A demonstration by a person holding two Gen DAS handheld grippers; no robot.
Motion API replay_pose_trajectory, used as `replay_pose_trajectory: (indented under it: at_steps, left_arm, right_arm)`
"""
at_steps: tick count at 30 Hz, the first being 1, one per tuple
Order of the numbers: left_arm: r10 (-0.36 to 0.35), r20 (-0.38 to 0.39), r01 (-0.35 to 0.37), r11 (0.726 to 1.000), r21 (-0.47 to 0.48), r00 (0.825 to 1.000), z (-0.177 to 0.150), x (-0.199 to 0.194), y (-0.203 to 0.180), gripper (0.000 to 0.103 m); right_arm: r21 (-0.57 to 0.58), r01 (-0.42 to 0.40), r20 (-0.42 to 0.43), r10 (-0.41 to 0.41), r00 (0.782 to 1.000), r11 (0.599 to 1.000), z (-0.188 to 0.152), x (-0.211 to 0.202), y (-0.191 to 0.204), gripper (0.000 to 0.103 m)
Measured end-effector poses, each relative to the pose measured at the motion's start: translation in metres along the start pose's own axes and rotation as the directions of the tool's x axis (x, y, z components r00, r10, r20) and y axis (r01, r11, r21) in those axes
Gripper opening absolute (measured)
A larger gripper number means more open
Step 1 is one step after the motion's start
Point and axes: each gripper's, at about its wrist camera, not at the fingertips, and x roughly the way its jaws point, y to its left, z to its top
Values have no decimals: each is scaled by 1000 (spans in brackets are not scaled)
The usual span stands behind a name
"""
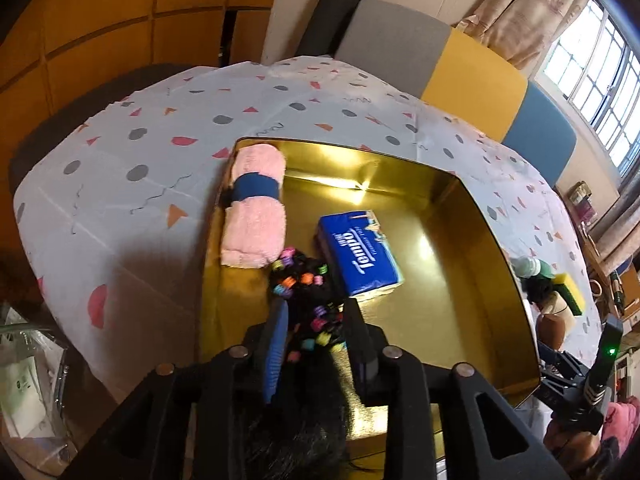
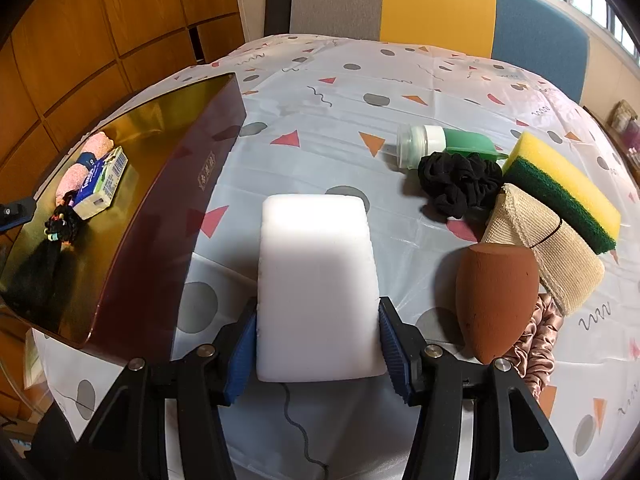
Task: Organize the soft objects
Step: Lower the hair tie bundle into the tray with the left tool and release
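**Desk:** On the left of the patterned tablecloth (image 1: 120, 200), what does the left wrist camera see?

**Photographer:** A gold-lined tray (image 1: 480, 208) fills the frame. A rolled pink towel (image 1: 254, 216) with a blue band around it lies along the tray's left wall. Just right of its near end sits a black hair-tie bundle (image 1: 304, 276) studded with coloured beads. A blue tissue pack (image 1: 360, 256) lies flat on the tray floor beside that.

**Desk:** And the left gripper (image 1: 316, 308)?

**Photographer:** It points down into the tray, jaws partly apart, one finger on either side of the bundle. The pads do not appear to press on it, and the bundle rests on the tray floor.

**Desk:** Moving right?

**Photographer:** The right wrist camera shows the tray's dark red outer wall at its left, with the towel, tissue pack and bundle visible inside. At centre, the right gripper (image 2: 318, 314) clamps a white foam block (image 2: 318, 280) by its near end, a blue pad against each side. The block stands over the cloth, outside the tray.

**Desk:** What sits right of the block?

**Photographer:** A brown egg-shaped makeup sponge (image 2: 496, 300) is nearest, with a pink satin scrunchie (image 2: 536, 340) partly hidden behind it. Further back lies a black scrunchie (image 2: 460, 184), touching a green bottle (image 2: 440, 144) on its side. A beige mesh roll (image 2: 548, 248) leans against a yellow-and-green scouring sponge (image 2: 560, 188) at far right. A grey, yellow and blue chair (image 2: 436, 4) stands at the table's far edge.
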Motion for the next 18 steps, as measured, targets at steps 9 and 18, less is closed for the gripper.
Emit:
replay_pose_trajectory:
  at_steps: [9, 18]
  left_arm:
    - [47, 94, -54, 996, 71, 994, -8, -44, -15, 39]
    - [22, 146, -42, 990, 137, 989, -20, -77, -36, 40]
  right_arm:
    - [-2, 24, -8, -24, 1000, 1000, 1, 0, 3, 57]
    - [10, 64, -6, -64, 998, 998, -2, -2, 7, 55]
